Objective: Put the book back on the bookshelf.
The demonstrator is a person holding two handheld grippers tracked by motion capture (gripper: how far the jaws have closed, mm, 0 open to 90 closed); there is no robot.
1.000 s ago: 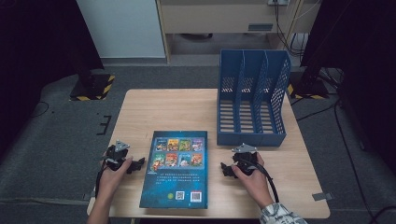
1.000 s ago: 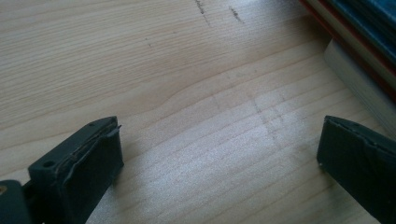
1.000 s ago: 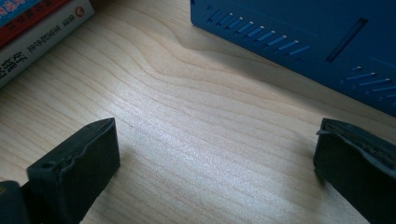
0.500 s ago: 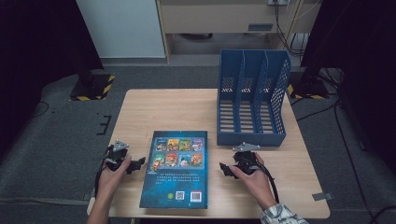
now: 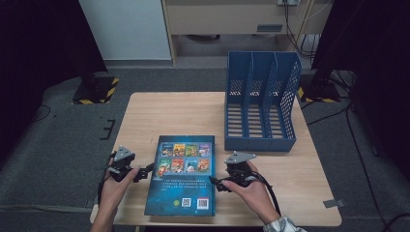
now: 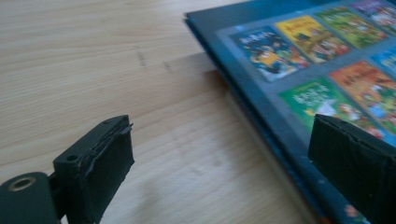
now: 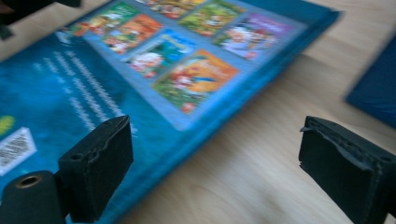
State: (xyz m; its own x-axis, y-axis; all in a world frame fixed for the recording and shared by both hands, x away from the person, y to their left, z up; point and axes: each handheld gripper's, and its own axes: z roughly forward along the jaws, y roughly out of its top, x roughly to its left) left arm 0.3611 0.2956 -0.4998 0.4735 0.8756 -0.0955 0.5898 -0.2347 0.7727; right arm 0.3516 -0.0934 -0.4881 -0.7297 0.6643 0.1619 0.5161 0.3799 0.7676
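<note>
On the near half of the wooden table (image 5: 159, 113) a large blue book (image 5: 183, 188) lay flat with its back cover up, its lower edge reaching the table's near edge. Rows of small coloured cover pictures ran across its upper part, and two square codes sat near its bottom. Well beyond its far right corner stood a blue file rack (image 5: 261, 104) with three upright compartments, open toward the camera and with perforated side walls.

At the book's left edge, the left gripper (image 5: 145, 171) was held low in the person's left hand (image 5: 116, 186), pointing at that edge. Its own view showed the black jaws spread wide, one over bare wood and the other over the cover at the book (image 6: 322, 79)'s edge, so that the edge lay between them; neither pad pressed on it as far as could be seen.

At the book's right edge, the right gripper (image 5: 216, 183) sat in the person's right hand (image 5: 251, 191), aimed leftward at the book. Its jaws also stood wide apart in its own view, with the book (image 7: 154, 74)'s edge running between them and a dark blue shape (image 7: 373, 93) at the right margin. Nothing was gripped by either tool
</note>
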